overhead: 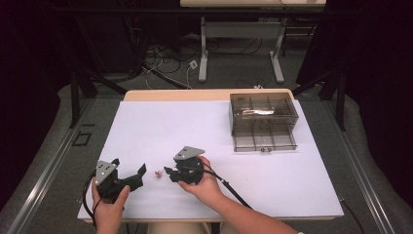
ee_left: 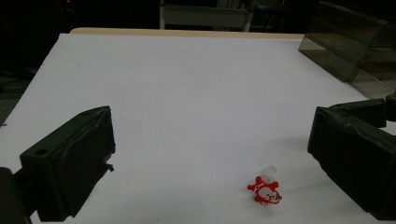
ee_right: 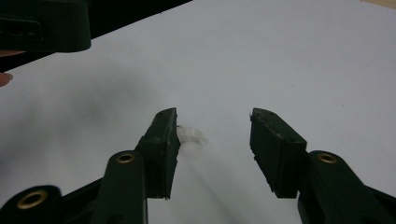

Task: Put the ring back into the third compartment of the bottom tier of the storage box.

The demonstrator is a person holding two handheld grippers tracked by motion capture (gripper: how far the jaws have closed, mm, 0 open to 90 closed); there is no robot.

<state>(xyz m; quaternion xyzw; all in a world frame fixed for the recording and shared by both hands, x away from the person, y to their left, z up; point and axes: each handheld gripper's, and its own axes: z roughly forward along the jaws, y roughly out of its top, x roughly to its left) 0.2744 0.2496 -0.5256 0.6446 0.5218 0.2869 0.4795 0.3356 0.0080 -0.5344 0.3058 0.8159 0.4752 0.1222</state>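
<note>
Step in hand, as I judged it: approach and pick-up of the small red charm (ee_left: 264, 191) lying on the white table (overhead: 272, 170).

Charm pos.: near edge of table, left of centre, between the two tools. In high view it sat just left of the right gripper (overhead: 169, 174) and right of the left gripper (overhead: 141, 171), touching neither. Red figure w/ a clear stub at its far end.

Right gripper: jaws partly open, nothing held. In right gripper view (ee_right: 212, 135) a clear bit (ee_right: 189, 136) showed just beside the tip of the left-hand jaw; prob. the charm's stub, couldn't confirm. It was not centred in the gap.

Left gripper: jaws wide apart, empty (ee_left: 210, 154). Charm lay in front, toward its right-hand jaw, on the table.

Far right: smoked compartment box (overhead: 263, 122) w/ drawer part pulled out; likely destination, my guess only.

Next move, est.: shift right gripper sideways so the charm sits mid-gap, lower tips to the surface, then close. Thing is tiny and low; risk of nudging it away.
</note>
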